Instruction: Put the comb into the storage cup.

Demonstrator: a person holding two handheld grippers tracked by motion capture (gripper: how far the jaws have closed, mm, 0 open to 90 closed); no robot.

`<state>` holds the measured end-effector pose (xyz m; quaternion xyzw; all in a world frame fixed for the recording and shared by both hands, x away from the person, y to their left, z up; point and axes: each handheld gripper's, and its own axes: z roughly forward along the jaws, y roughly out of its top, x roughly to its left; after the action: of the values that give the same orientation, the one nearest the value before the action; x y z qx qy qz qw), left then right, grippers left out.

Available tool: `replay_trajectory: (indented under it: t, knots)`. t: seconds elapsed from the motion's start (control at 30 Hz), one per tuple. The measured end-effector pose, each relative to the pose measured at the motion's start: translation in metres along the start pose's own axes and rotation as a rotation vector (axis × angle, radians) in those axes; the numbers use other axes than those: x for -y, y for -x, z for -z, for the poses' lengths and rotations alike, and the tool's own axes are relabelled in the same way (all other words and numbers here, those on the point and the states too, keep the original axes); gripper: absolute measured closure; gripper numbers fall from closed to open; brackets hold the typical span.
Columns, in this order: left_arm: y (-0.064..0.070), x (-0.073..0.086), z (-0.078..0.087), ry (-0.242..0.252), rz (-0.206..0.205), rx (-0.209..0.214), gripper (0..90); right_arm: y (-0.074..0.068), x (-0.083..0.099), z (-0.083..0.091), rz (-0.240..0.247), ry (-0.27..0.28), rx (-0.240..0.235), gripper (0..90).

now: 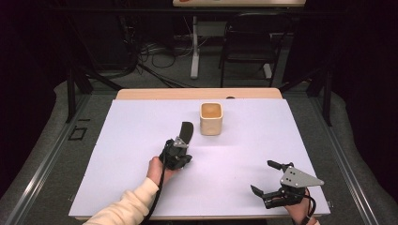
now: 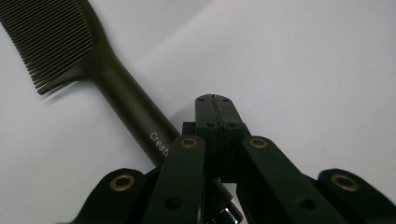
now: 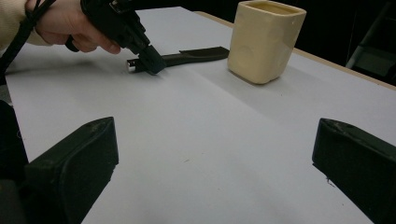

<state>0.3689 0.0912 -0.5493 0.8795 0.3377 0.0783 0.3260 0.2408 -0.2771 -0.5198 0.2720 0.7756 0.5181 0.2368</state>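
Left gripper view showed your left gripper (image 2: 215, 100) pressed together beside the comb (image 2: 116, 91), not pinching it, right gripper (image 1: 268, 177) spread wide; next I'd judge reopening around the handle

Laboratory recording bay: a white-covered table (image 1: 141, 187) framed by black metal struts (image 1: 71, 89), with cables (image 1: 155, 54) strewn across grey carpet and a folding chair (image 1: 248, 44) behind.
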Motion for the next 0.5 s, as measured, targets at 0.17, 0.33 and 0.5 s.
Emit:
replay_trajectory:
  t: [0.17,0.33,0.5]
  knots:
    - [-0.0017,0.0012,0.0011,-0.002,0.006,-0.007,90.0,0.0002,0.0,0.0001,0.002,0.001,0.0,0.0]
    - [-0.0035,0.0023,0.0017,-0.008,-0.002,-0.015,90.0,0.0002,0.0,0.0,0.002,0.0,0.0,0.0]
    - [-0.0047,0.0027,0.0021,-0.011,-0.003,-0.022,90.0,0.0002,0.0,0.0,0.002,0.0,0.001,0.0]
